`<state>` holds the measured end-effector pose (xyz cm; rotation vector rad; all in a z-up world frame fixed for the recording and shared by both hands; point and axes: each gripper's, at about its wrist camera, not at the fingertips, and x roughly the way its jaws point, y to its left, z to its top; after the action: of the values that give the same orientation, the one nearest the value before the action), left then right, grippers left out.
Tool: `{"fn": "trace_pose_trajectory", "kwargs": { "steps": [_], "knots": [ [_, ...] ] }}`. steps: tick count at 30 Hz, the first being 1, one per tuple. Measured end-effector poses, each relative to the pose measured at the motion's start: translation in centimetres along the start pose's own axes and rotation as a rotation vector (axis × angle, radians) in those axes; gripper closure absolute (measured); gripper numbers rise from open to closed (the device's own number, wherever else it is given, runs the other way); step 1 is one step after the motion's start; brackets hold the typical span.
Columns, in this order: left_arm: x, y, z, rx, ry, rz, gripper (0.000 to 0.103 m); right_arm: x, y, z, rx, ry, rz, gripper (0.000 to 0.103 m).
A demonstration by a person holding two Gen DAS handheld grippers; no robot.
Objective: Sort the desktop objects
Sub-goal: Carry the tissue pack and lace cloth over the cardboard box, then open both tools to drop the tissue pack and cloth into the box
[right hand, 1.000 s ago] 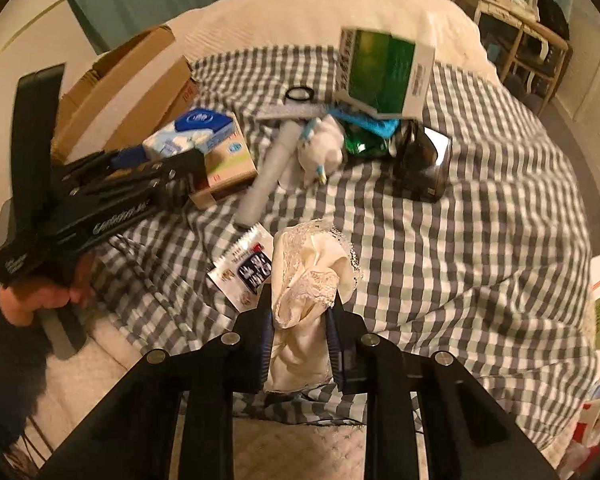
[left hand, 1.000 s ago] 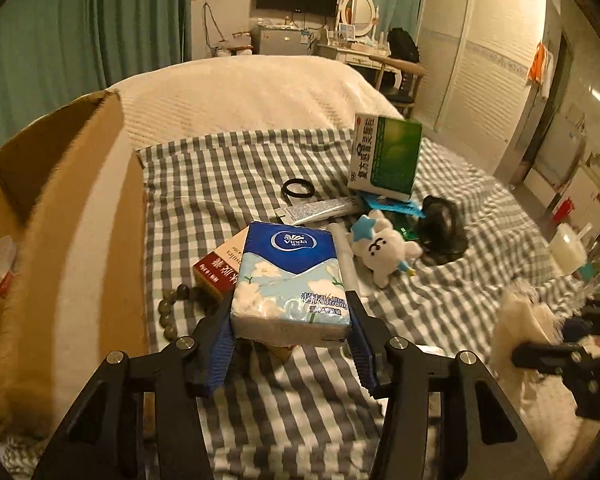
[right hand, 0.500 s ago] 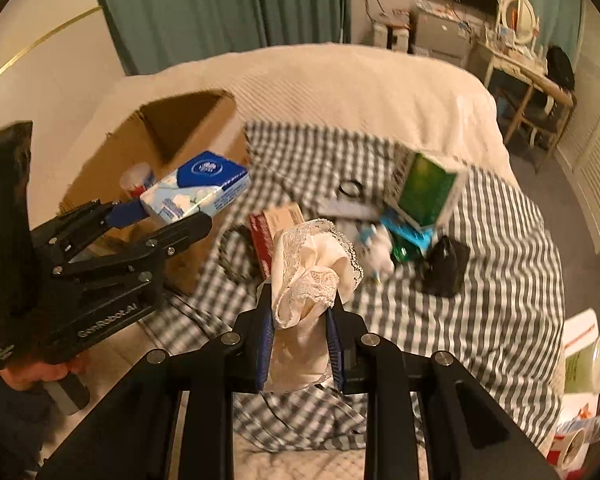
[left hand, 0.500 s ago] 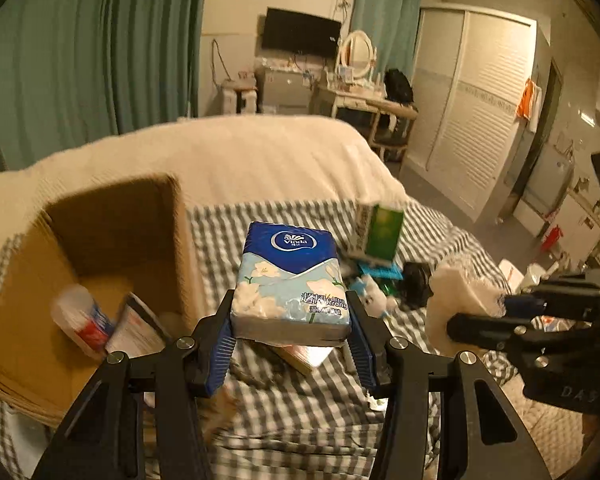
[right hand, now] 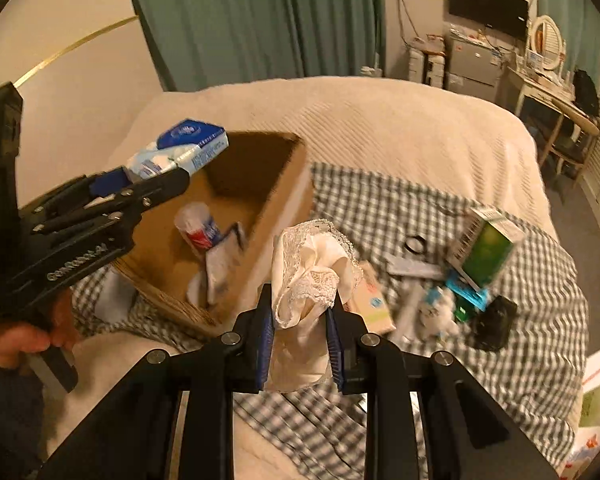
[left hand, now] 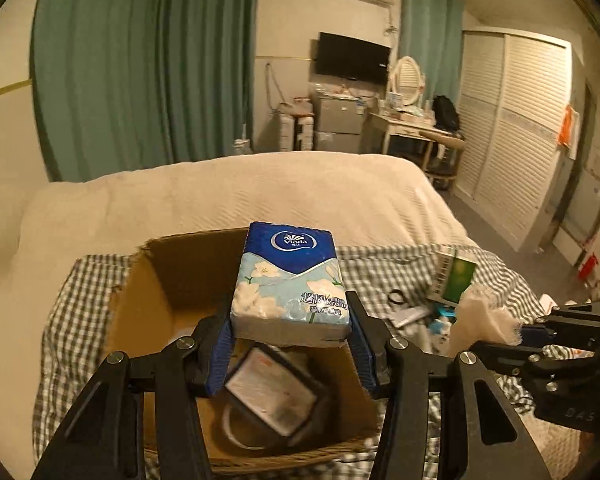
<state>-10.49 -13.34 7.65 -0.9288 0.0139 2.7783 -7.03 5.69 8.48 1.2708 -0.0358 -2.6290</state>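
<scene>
Above the cardboard box [left hand: 152, 304], tissue pack [left hand: 290, 284] lengthwise forward, clenched in left gripper [left hand: 290, 354].

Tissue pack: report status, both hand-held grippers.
Left hand-held gripper shut on tissue pack, above open box. Right hand-held gripper shut on lace cloth, beside box. Nothing blocking the drop.

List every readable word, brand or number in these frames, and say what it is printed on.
"Vinda": blue-and-white tissue pack in the left gripper.
"Ultra Strong": same pack, partly legible; the Chinese characters beside it are too blurred.
Green-and-white carton: print unreadable.
Black right gripper body: embossed lettering unclear.
</scene>
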Motion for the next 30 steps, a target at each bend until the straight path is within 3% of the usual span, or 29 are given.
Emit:
{"fn": "trace_pose_trajectory", "kwargs": {
  "steps": [5, 13, 27, 30],
  "knots": [
    [0.4, 3.0, 0.0, -0.033, 0.020, 0.037, 0.051, 1.1, 2.5, 2.2, -0.019, -0.037, 0.061, 0.081],
    [1.8, 6.9, -1.8, -0.078, 0.080, 0.094, 0.051, 4.4, 6.6, 4.4, -0.077, -0.020, 0.148, 0.081],
    [4.1, 9.0, -6.3, -0.120, 0.205, 0.155, 0.051, 10.3, 7.0, 4.7, -0.091, 0.075, 0.192, 0.080],
    [3.9, 8.8, -6.4, -0.106, 0.216, 0.140, 0.037, 10.2, 6.9, 5.1, -0.072, 0.064, 0.178, 0.065]
  ]
}}
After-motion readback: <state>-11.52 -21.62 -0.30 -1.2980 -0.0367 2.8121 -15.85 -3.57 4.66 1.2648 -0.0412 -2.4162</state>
